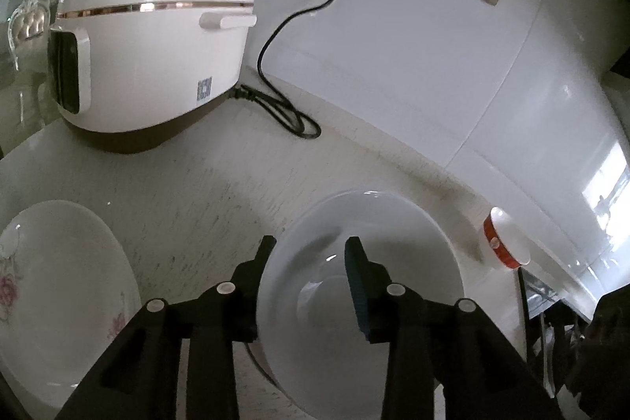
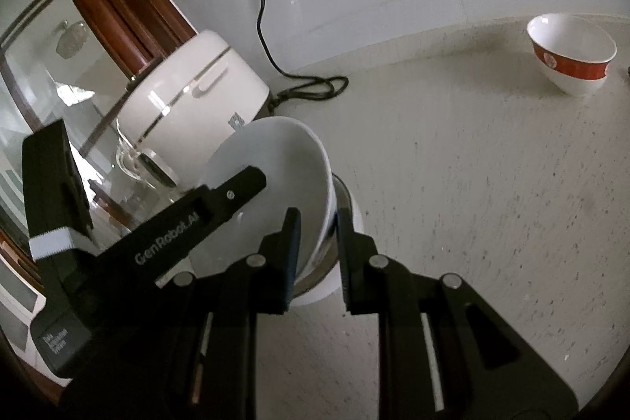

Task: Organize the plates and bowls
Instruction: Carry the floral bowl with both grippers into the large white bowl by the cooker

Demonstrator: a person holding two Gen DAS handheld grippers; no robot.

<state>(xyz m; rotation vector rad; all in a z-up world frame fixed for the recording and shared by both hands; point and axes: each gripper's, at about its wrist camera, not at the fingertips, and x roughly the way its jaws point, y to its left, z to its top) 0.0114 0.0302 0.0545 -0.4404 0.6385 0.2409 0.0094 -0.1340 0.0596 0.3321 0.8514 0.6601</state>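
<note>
Pinching white bowl [image 2: 275,180] rim in my right tongs [image 2: 315,254] — left tongs [image 1: 311,262] part-open, astride bowl's near rim, pads clear.

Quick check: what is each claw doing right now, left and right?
Left claw: open, straddling the white bowl's rim, not pressing.
Right claw: shut on the same bowl's rim.

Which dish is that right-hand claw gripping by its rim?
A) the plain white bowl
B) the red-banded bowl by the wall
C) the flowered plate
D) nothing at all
A: the right gripper pinches the rim of the plain white bowl, tilted above the counter, while the red-banded bowl stands alone far off.
</note>
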